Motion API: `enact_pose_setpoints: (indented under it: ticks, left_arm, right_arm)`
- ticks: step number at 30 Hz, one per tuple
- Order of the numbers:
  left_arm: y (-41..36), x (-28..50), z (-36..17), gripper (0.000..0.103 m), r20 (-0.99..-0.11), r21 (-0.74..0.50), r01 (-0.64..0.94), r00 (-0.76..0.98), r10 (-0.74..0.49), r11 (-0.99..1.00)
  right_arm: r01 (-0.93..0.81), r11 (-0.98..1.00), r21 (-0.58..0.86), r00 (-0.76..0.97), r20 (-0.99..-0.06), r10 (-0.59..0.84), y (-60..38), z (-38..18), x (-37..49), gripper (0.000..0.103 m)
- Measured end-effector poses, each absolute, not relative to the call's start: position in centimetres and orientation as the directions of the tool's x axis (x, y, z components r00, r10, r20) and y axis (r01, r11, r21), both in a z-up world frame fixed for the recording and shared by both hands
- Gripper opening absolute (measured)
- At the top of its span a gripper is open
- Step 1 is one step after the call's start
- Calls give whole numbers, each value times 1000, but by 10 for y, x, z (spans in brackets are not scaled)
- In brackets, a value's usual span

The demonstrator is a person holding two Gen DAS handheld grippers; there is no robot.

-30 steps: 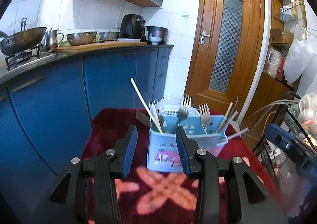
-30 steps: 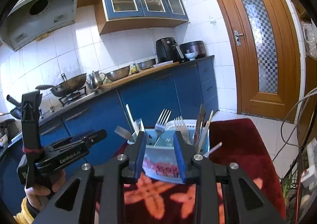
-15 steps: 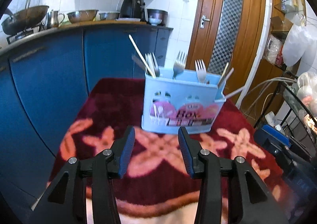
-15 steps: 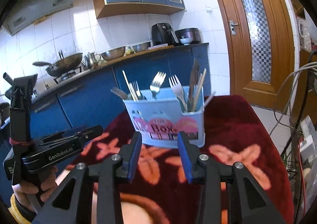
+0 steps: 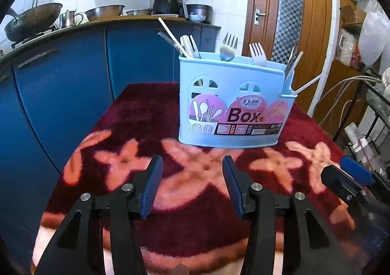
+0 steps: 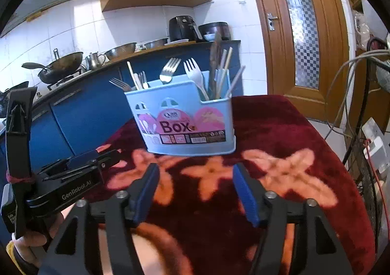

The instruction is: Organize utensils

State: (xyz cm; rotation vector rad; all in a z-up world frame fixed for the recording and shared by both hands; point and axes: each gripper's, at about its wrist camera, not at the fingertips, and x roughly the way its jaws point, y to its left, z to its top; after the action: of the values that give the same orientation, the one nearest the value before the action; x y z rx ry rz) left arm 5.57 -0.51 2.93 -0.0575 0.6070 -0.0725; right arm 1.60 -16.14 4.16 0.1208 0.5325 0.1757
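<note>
Red floral cloth (image 5: 151, 114), blue cabinets (image 5: 61, 85) behind utensil box (image 5: 234, 102), both tools spread, empty

Home kitchen: wok (image 5: 31, 19), blue cabinets (image 5: 61, 85)

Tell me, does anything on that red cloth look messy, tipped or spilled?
Nothing stands out. The blue utensil box stands upright on the red cloth, with forks and chopsticks leaning loosely inside. Nothing lies spilled around it.

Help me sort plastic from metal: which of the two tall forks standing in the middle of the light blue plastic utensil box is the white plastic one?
The white plastic fork, right of the shiny metal fork in the right wrist view, nearer the chopstick compartment; it is matte white, not reflective.
</note>
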Motion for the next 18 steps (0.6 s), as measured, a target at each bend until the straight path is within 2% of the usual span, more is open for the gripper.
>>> enact_pose_setpoints:
  ticks: [18]
  left_arm:
    - [-10,55,26,53,-539,-18,56,841,-57,998]
  right_arm:
    - [-78,989,125,863,-488,130,-169,24,22,74]
